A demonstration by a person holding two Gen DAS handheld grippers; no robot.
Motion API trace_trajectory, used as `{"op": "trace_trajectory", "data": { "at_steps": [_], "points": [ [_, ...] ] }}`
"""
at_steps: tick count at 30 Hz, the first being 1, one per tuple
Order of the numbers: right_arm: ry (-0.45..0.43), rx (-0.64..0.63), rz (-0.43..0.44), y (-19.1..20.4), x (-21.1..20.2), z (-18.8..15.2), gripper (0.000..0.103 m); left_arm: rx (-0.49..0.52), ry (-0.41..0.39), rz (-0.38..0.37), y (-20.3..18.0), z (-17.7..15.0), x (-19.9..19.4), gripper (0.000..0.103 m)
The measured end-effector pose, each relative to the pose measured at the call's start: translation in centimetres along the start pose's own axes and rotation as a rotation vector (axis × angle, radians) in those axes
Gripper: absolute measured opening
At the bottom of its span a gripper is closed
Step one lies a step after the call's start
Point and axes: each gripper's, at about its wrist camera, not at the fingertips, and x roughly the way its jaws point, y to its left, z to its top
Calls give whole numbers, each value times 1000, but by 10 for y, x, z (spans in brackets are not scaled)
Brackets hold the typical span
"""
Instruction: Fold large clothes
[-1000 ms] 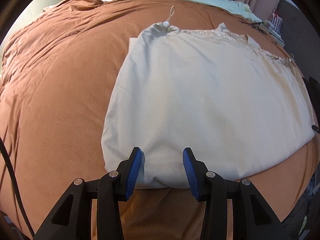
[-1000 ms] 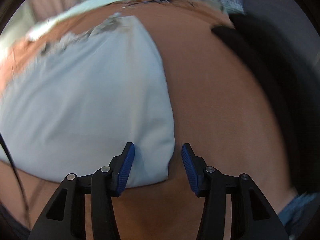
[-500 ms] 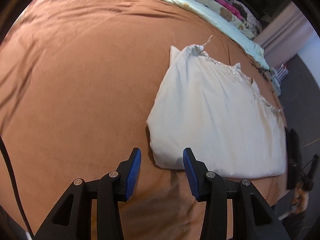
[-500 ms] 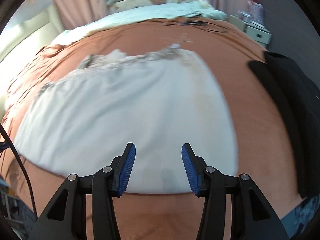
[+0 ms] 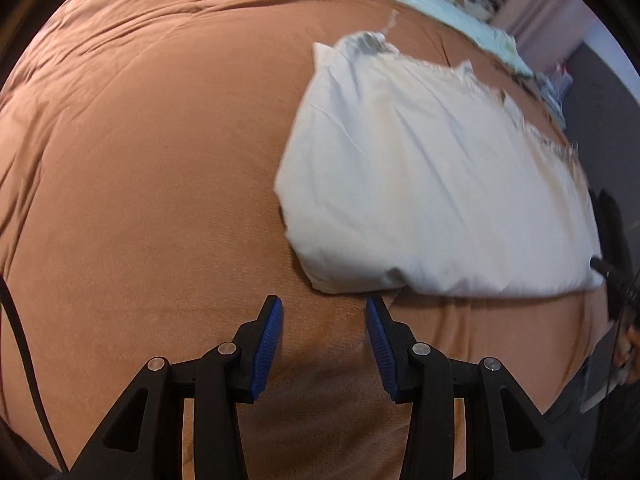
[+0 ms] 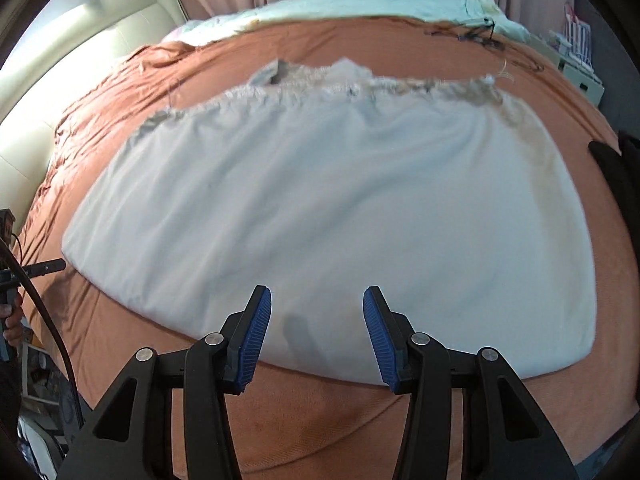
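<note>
Cream garment [image 5: 432, 200] lies ungripped; both grippers' jaws gape wide, holding nothing.

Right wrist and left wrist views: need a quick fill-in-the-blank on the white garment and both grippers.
1. The white folded garment lies on a bedspread coloured ____.
2. The left gripper and the right gripper both have their jaws ____.
3. The pads on the gripper fingers are coloured ____.

Missing words: brown; open; blue
</note>
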Motion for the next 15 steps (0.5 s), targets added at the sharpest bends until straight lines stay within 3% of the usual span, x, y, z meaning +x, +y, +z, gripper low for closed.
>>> {"op": "trace_trajectory", "data": {
  "at_steps": [3,7,10,15],
  "points": [
    [16,22,5,-5,10,1,46,71,6,65,-7,2,11,46],
    [16,18,-7,-2,14,5,46,120,-10,99,-12,9,19,44],
    [19,5,-27,2,14,3,46,151,-34,88,-15,12,19,22],
    [28,-12,-50,6,17,0,42,199,-79,93,-16,12,2,14]
  ]
}}
